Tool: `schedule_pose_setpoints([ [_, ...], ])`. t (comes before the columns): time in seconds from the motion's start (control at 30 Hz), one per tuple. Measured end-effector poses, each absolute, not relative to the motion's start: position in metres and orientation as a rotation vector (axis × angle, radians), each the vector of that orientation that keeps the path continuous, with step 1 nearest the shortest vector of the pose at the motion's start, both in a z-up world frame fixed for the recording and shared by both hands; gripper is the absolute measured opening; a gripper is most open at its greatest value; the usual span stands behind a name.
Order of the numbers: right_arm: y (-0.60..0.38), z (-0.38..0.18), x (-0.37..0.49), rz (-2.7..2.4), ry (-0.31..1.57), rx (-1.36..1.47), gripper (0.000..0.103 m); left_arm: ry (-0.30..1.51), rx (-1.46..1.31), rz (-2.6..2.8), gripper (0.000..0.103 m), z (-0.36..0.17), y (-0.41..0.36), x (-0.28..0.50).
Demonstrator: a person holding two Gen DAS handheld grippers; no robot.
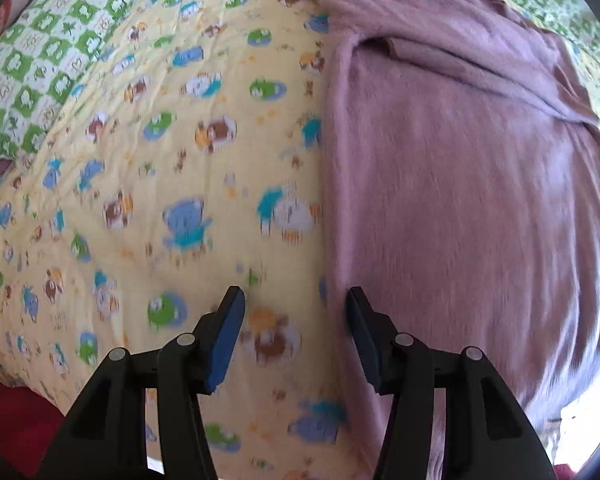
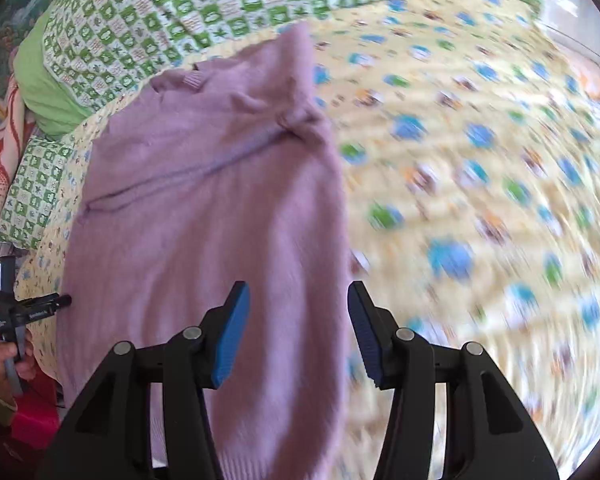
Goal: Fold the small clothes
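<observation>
A mauve knitted sweater (image 1: 460,184) lies flat on a yellow cartoon-print bedspread (image 1: 148,184), with a sleeve folded across its upper part. My left gripper (image 1: 296,304) is open and empty, hovering over the sweater's left edge. In the right wrist view the sweater (image 2: 204,216) fills the left half, and my right gripper (image 2: 300,300) is open and empty above its right edge. The left gripper (image 2: 62,301) shows at the far left there, held by a hand.
A green-and-white checked cover (image 2: 220,12) and a green pillow (image 2: 44,92) lie at the head of the bed. The bedspread (image 2: 480,200) stretches to the right of the sweater. Red fabric (image 1: 8,412) lies beyond the bed's near left edge.
</observation>
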State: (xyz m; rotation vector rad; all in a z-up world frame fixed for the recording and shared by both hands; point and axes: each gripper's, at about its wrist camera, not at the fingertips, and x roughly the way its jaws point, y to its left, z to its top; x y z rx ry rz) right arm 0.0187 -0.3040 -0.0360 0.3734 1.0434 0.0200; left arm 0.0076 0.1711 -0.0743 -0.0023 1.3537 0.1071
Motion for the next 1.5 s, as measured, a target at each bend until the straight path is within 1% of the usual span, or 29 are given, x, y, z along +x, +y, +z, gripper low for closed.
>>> schedule_pose_setpoints([
  [0.17, -0.303, -0.049, -0.02, 0.011, 1.077, 0.414, 0.052, 1.396, -0.112, -0.006, 0.054, -0.071, 0.169, -0.033],
  [0.23, -0.299, -0.057, -0.033, 0.017, 1.098, 0.429, 0.052, 1.417, -0.139, -0.03, 0.055, -0.074, 0.166, -0.05],
  [0.27, -0.296, -0.061, -0.038, 0.023, 1.109, 0.433, 0.052, 1.418, -0.138, -0.033, 0.058, -0.076, 0.164, -0.058],
  [0.33, -0.291, -0.067, -0.047, 0.031, 1.13, 0.433, 0.052, 1.429, -0.132, -0.049, 0.059, -0.078, 0.159, -0.075],
  [0.5, -0.282, -0.073, -0.066, 0.081, 1.141, 0.465, 0.052, 1.482, -0.143, -0.121, 0.059, -0.089, 0.142, -0.11],
  [0.6, -0.277, -0.078, -0.073, 0.124, 1.141, 0.5, 0.052, 1.471, -0.086, -0.127, 0.059, -0.093, 0.13, -0.122],
  [0.63, -0.275, -0.08, -0.073, 0.135, 1.14, 0.517, 0.051, 1.466, -0.076, -0.14, 0.053, -0.092, 0.125, -0.124],
  [0.67, -0.272, -0.082, -0.074, 0.138, 1.139, 0.52, 0.049, 1.46, -0.072, -0.151, 0.038, -0.093, 0.121, -0.126],
  [0.7, -0.269, -0.082, -0.074, 0.141, 1.138, 0.516, 0.038, 1.458, -0.077, -0.17, 0.029, -0.092, 0.116, -0.125],
  [0.73, -0.267, -0.083, -0.072, 0.145, 1.142, 0.514, 0.026, 1.46, -0.092, -0.197, 0.007, -0.092, 0.111, -0.124],
  [0.77, -0.266, -0.084, -0.071, 0.144, 1.143, 0.517, 0.02, 1.46, -0.102, -0.209, 0.006, -0.091, 0.1, -0.12],
  [0.8, -0.265, -0.084, -0.071, 0.144, 1.137, 0.522, 0.008, 1.453, -0.098, -0.207, 0.006, -0.089, 0.099, -0.124],
  [0.83, -0.266, -0.082, -0.072, 0.146, 1.13, 0.525, 0.007, 1.45, -0.1, -0.203, 0.005, -0.088, 0.09, -0.111],
  [0.93, -0.278, -0.076, -0.087, 0.136, 1.111, 0.555, 0.006, 1.448, -0.142, -0.186, 0.005, -0.092, 0.106, -0.118],
  [1.03, -0.302, -0.088, -0.101, 0.101, 1.139, 0.594, 0.006, 1.443, -0.188, -0.2, 0.005, -0.099, 0.116, -0.112],
  [1.1, -0.302, -0.089, -0.099, 0.12, 1.135, 0.624, 0.006, 1.458, -0.21, -0.22, 0.008, -0.098, 0.115, -0.109],
  [1.13, -0.299, -0.087, -0.096, 0.129, 1.127, 0.631, 0.007, 1.465, -0.219, -0.224, 0.014, -0.097, 0.12, -0.109],
  [1.17, -0.297, -0.086, -0.092, 0.137, 1.121, 0.634, 0.009, 1.476, -0.229, -0.22, 0.024, -0.1, 0.119, -0.108],
  [1.2, -0.295, -0.085, -0.089, 0.135, 1.125, 0.629, 0.011, 1.489, -0.248, -0.221, 0.029, -0.1, 0.125, -0.105],
  [1.23, -0.293, -0.085, -0.084, 0.137, 1.132, 0.625, 0.016, 1.491, -0.273, -0.222, 0.032, -0.101, 0.129, -0.102],
  [1.33, -0.297, -0.088, -0.078, 0.14, 1.121, 0.655, 0.021, 1.503, -0.31, -0.208, 0.034, -0.105, 0.134, -0.096],
  [1.4, -0.298, -0.091, -0.073, 0.144, 1.116, 0.69, 0.021, 1.485, -0.27, -0.21, 0.031, -0.104, 0.127, -0.09],
  [1.43, -0.298, -0.093, -0.072, 0.147, 1.115, 0.695, 0.021, 1.473, -0.238, -0.215, 0.021, -0.102, 0.125, -0.092],
  [1.47, -0.296, -0.093, -0.07, 0.15, 1.119, 0.686, 0.021, 1.464, -0.211, -0.228, 0.005, -0.098, 0.126, -0.094],
  [1.5, -0.294, -0.092, -0.069, 0.149, 1.129, 0.668, 0.013, 1.456, -0.201, -0.245, 0.005, -0.096, 0.124, -0.096],
])
